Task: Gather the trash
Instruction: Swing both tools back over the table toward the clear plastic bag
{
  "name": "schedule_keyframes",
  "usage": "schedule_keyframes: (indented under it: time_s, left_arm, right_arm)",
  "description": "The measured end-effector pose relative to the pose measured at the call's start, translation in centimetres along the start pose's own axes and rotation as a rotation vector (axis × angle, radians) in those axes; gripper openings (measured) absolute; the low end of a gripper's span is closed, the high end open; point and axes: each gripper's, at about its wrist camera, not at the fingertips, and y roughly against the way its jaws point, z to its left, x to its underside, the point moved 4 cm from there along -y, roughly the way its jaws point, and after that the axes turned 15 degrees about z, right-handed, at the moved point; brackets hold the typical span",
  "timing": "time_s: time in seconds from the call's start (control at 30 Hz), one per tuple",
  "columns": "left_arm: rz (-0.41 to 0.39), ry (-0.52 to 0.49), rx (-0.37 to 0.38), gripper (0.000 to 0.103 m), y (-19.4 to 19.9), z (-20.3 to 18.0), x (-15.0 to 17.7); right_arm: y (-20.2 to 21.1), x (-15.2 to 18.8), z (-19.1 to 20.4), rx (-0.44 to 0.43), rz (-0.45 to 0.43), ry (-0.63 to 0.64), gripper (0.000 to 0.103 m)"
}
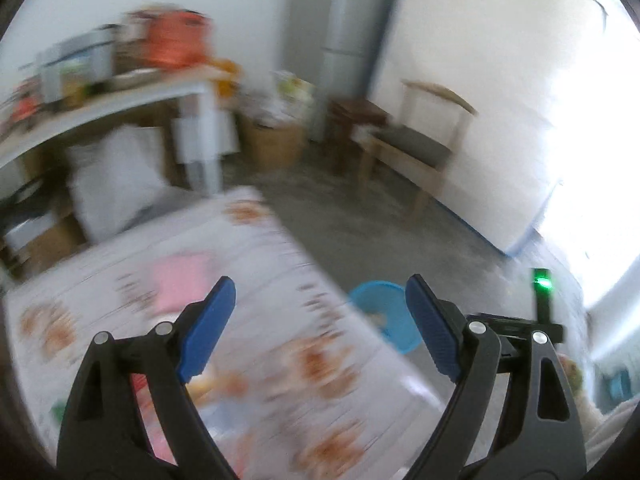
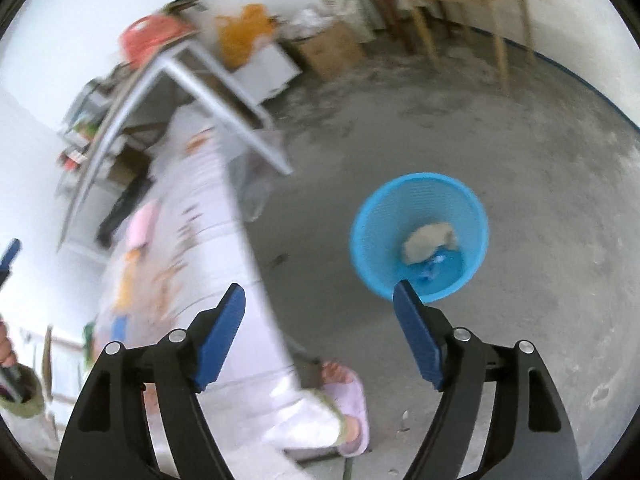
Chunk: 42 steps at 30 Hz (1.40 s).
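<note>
Hovering over a cloth-covered table point(image 1: 248, 360), the left gripper point(image 1: 320, 320) has its blue pads point(image 1: 208, 328) spread wide with nothing between them. In its view the cloth, white with orange-brown prints, is badly blurred; a pink patch point(image 1: 180, 280) lies on it ahead of the left pad, too smeared to identify. Farther left and back, a white shelf point(image 1: 120, 104) carries cluttered items, among them something orange-red point(image 1: 176, 40). Right of the table's edge, on the grey floor point(image 1: 360, 216), stands a blue bin point(image 1: 380, 320), partly hidden behind the right pad. A cardboard box point(image 1: 276, 144) sits against the far wall, and a wooden chair point(image 1: 416, 140) stands farther right. In the right wrist view, the table runs up the left side, and a foot in a lilac slipper point(image 2: 348, 404) shows at its lower edge. The right gripper point(image 2: 320, 336) is also spread and empty. Just beyond its right pad the bin point(image 2: 372, 220) stands upright on the floor, holding a pale crumpled lump point(image 2: 430, 240) and some small bluish scraps point(image 2: 434, 264) at the bottom.
</note>
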Motion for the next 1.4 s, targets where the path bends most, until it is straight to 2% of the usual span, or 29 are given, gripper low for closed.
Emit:
schedule_keyframes:
  time_s: [0.13, 0.3, 0.43, 0.47, 0.57, 0.63, 0.73, 0.9, 1.07, 1.17, 1.27, 1.33, 1.4]
  left_arm:
    - [-0.059, 0.171, -0.085, 0.083, 5.2, 5.6, 7.3]
    - [-0.084, 0.297, -0.115, 0.083, 6.9, 8.1, 16.1]
    - [-0.057, 0.382, -0.049, 0.081, 6.0, 8.4, 21.6]
    - [-0.049, 0.403, -0.034, 0.077, 5.6, 8.5, 22.7]
    - [-0.015, 0.499, 0.077, 0.07, 4.2, 9.0, 25.7]
    - [0.012, 0.528, 0.139, 0.065, 3.2, 9.2, 27.6]
    - [0.044, 0.534, 0.16, 0.06, 1.5, 9.4, 29.0]
    - [0.077, 0.546, 0.209, 0.054, -0.4, 9.8, 30.0]
    - [0.036, 0.493, 0.145, 0.054, -0.1, 10.2, 29.5]
    - [0.028, 0.473, 0.128, 0.054, -0.3, 10.7, 28.4]
    - [0.019, 0.511, 0.156, 0.054, -0.6, 11.5, 27.6]
    - [0.013, 0.58, 0.194, 0.054, -1.0, 12.6, 27.0]
    - [0.014, 0.629, 0.191, 0.054, -1.6, 13.6, 26.4]
  right_arm:
    - [0.4, 2.2, 5.0, -0.062, 0.038, 0.095, 0.076]
    - [-1.0, 5.1, 12.3, -0.168, 0.13, 0.229, 0.076]
    - [-4.3, 8.0, 18.8, -0.295, 0.269, 0.331, 0.077]
    - [-5.2, 8.6, 19.8, -0.308, 0.297, 0.341, 0.077]
    - [-8.1, 10.3, 22.8, -0.347, 0.404, 0.345, 0.077]
    - [-9.7, 11.4, 24.3, -0.365, 0.463, 0.336, 0.077]
    - [-12.0, 12.5, 25.9, -0.34, 0.53, 0.319, 0.077]
    - [-13.7, 13.5, 27.5, -0.3, 0.564, 0.297, 0.077]
    - [-13.7, 13.1, 28.1, -0.262, 0.533, 0.288, 0.077]
    - [-13.4, 11.8, 28.5, -0.294, 0.505, 0.264, 0.077]
    - [-12.8, 10.9, 29.0, -0.306, 0.469, 0.264, 0.077]
    - [-12.3, 10.3, 29.7, -0.3, 0.435, 0.29, 0.077]
    - [-11.6, 9.8, 30.0, -0.281, 0.401, 0.317, 0.076]
